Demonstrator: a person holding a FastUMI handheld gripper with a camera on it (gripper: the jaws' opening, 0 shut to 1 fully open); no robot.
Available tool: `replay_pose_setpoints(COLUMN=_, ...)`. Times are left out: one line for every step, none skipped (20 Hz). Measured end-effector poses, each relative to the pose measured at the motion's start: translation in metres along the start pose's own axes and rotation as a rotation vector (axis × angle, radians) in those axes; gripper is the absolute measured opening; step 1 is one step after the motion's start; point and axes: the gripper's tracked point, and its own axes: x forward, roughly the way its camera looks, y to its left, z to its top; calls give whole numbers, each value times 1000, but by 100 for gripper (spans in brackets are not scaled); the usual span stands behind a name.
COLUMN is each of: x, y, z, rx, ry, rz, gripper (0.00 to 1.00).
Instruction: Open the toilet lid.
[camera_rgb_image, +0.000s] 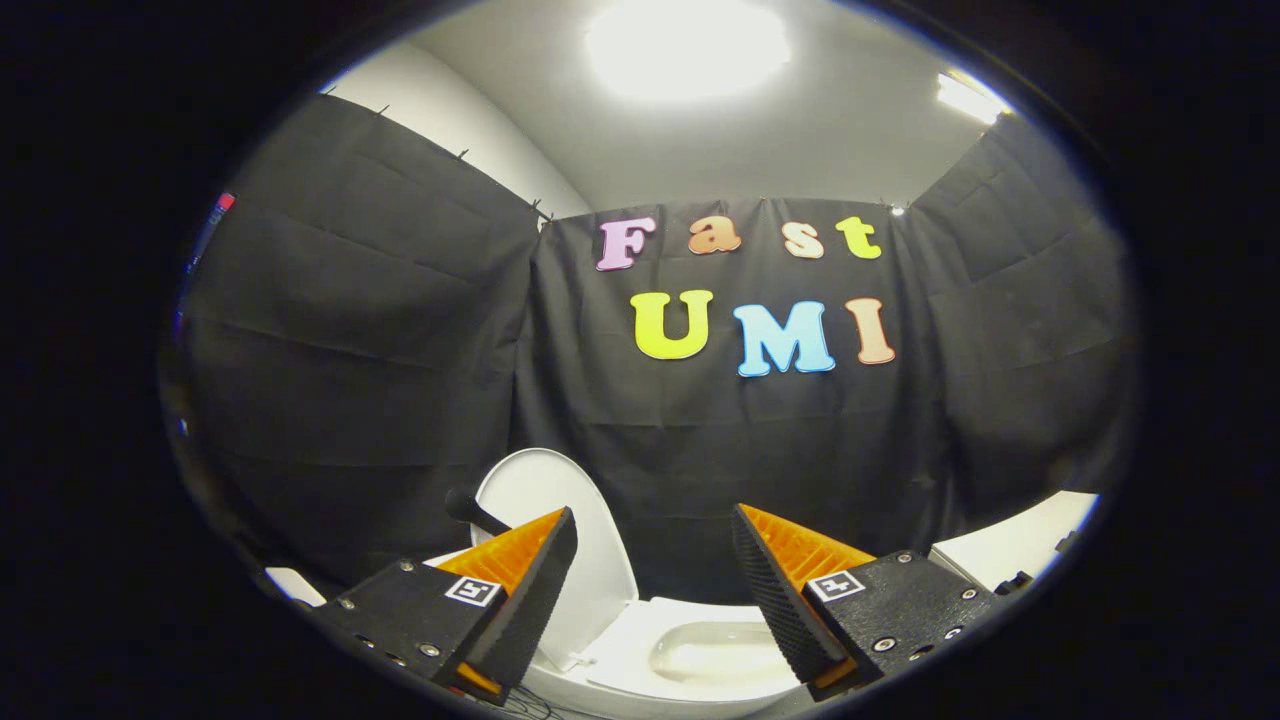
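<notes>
Two fingers of the tool (655, 530) spread wide, gripping nothing. Lid (560, 520) stands raised, upright against the booth wall, just beyond the left finger and partly behind it. Toilet (640, 660) bowl sits open below, between the fingers. Dark handle (470, 508) pokes up beside lid

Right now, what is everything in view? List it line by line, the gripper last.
toilet lid: one, white, raised upright, beyond the left finger.
toilet seat: one, white, down around the bowl, between and below the fingers.
toilet bowl: one, white, open to view, just ahead of the fingers.
black knob on a stem: one, beside the lid, above the left finger.
white surface: one, beyond the right finger.
ceiling lights: two, bright, overhead.
gripper: one, fingers spread apart, holding nothing.
</notes>
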Motion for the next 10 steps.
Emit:
replay_pose_setpoints(x=-3, y=-6, z=-4, rx=2, ry=-1, rz=-7, gripper=95)
replay_pose_setpoints(x=-5, y=-12, z=-9, rx=-3, ry=-1, rz=-17, gripper=95)
replay_pose_setpoints(x=-7, y=-21, z=-15, rx=-11, ry=6, rz=-34, gripper=95)
replay_pose_setpoints(x=-10, y=-29, z=-23, rx=-14, ry=13, rz=-44, gripper=95)
replay_pose_setpoints(x=-11, y=-35, z=-30, rx=-16, ry=21, rz=-55, gripper=95)
replay_pose_setpoints(x=-13, y=-38, z=-37, rx=-20, ry=26, rz=-58, gripper=95)
replay_pose_setpoints(x=-14, y=-42, z=-43, rx=-26, ry=28, rz=-60, gripper=95)
replay_pose_setpoints(x=-16, y=-45, z=-50, rx=-32, ry=29, rz=-58, gripper=95)
replay_pose_setpoints(x=-18, y=-48, z=-56, rx=-34, ry=33, rz=-63, gripper=95)
replay_pose_setpoints(x=-19, y=-52, z=-63, rx=-30, ry=38, rz=-68, gripper=95)
